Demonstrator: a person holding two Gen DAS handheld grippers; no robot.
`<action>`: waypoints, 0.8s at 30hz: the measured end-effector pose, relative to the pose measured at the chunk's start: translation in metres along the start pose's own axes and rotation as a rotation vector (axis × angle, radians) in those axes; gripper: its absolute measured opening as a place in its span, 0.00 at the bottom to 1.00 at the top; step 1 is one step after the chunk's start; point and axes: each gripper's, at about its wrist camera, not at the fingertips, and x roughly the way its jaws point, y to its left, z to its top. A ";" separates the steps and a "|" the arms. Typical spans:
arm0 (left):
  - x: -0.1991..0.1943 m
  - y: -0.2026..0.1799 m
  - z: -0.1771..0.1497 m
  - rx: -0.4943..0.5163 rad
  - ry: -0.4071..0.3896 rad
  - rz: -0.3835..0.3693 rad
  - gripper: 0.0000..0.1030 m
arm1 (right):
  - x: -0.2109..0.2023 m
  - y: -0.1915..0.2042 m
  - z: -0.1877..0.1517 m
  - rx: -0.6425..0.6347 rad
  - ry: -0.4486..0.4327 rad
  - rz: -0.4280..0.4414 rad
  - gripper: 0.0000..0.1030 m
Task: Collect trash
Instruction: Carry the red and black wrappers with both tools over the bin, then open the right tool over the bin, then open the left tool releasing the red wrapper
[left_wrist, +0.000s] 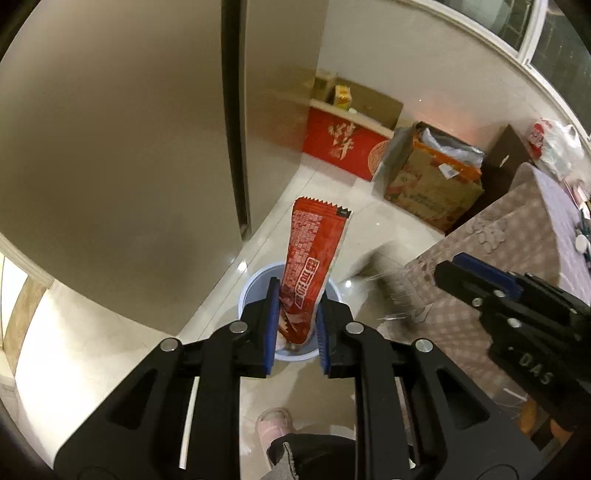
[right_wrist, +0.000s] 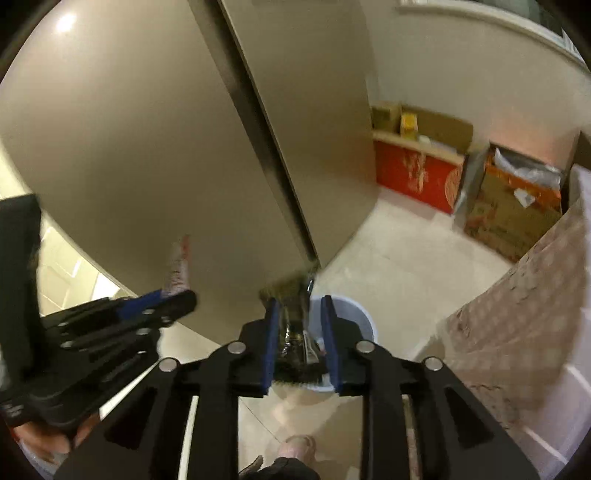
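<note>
left hand-held gripper (left_wrist: 297, 325) has its pads apart with a red wrapper (left_wrist: 312, 266) standing between them, touching the left pad; whether it's actually pinched, cannot tell. pale blue bin (left_wrist: 251, 291) sits on the floor directly under the fingertips. right hand-held gripper (right_wrist: 301, 339) is spread too, a dark shiny wrapper (right_wrist: 295, 325) between the pads against the left one, over the same bin (right_wrist: 362, 325); grip there also unclear. ahead of both: a tall beige cabinet (left_wrist: 129, 166) with a dark seam, a red box (left_wrist: 343, 146) and a printed carton (left_wrist: 432, 188) by the wall. a surface with a patterned cloth (left_wrist: 517, 229) is to the right. right view is motion-blurred; bin mostly hidden behind the fingers. wrapper text is unreadable; "das" reads on the other gripper's body. slippered foot (left_wrist: 275, 424) below.
</note>
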 end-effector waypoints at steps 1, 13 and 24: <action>0.004 0.001 0.000 0.001 0.008 -0.003 0.17 | 0.005 0.001 -0.001 0.001 0.002 -0.002 0.40; 0.032 -0.010 0.000 0.006 0.064 -0.058 0.18 | -0.011 0.000 -0.020 -0.012 -0.068 -0.107 0.53; 0.032 -0.020 0.025 0.009 0.044 -0.060 0.22 | -0.043 -0.015 -0.016 0.034 -0.196 -0.126 0.62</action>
